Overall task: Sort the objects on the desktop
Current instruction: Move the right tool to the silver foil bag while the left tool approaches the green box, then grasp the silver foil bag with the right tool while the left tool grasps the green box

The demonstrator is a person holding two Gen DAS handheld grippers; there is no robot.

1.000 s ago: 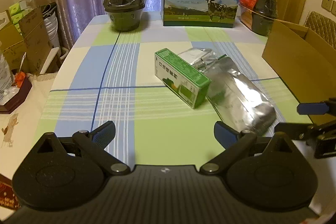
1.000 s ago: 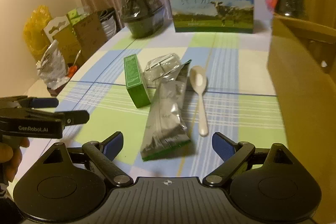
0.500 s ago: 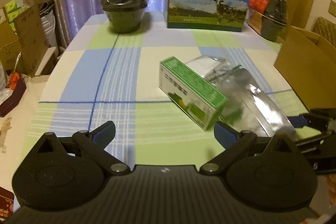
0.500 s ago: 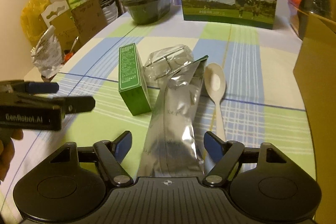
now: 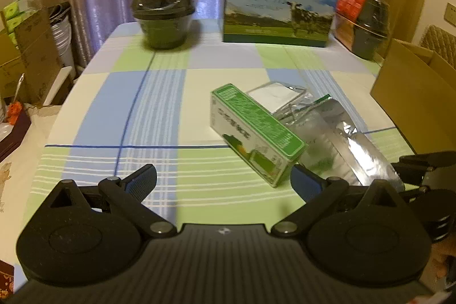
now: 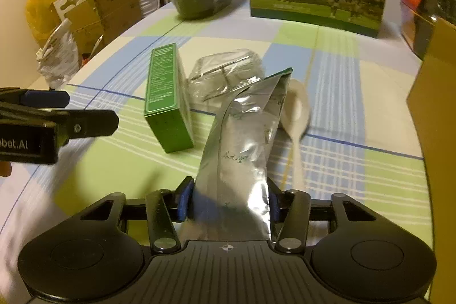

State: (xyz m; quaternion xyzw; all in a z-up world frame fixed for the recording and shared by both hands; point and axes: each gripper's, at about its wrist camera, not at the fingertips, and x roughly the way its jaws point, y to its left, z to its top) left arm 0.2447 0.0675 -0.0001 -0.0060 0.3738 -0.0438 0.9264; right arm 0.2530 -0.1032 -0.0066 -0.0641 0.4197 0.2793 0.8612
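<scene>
My right gripper is shut on the near end of a silver foil pouch, whose far end lifts off the cloth. Left of the pouch lies a green box; behind it sits a clear plastic wrapper, and a white spoon pokes out on its right. In the left wrist view my left gripper stands open just short of the green box, with the foil pouch and the wrapper to its right. The left gripper also shows at the left edge of the right wrist view.
A cardboard box stands at the table's right edge. At the back are a milk carton box, a dark wrapped bowl stack and a second dark container with red packs. Cartons and bags crowd the floor on the left.
My right gripper moved forward and closed on the foil pouch's near end, raising it. My left gripper drifted nearer to the green box and stayed open.
</scene>
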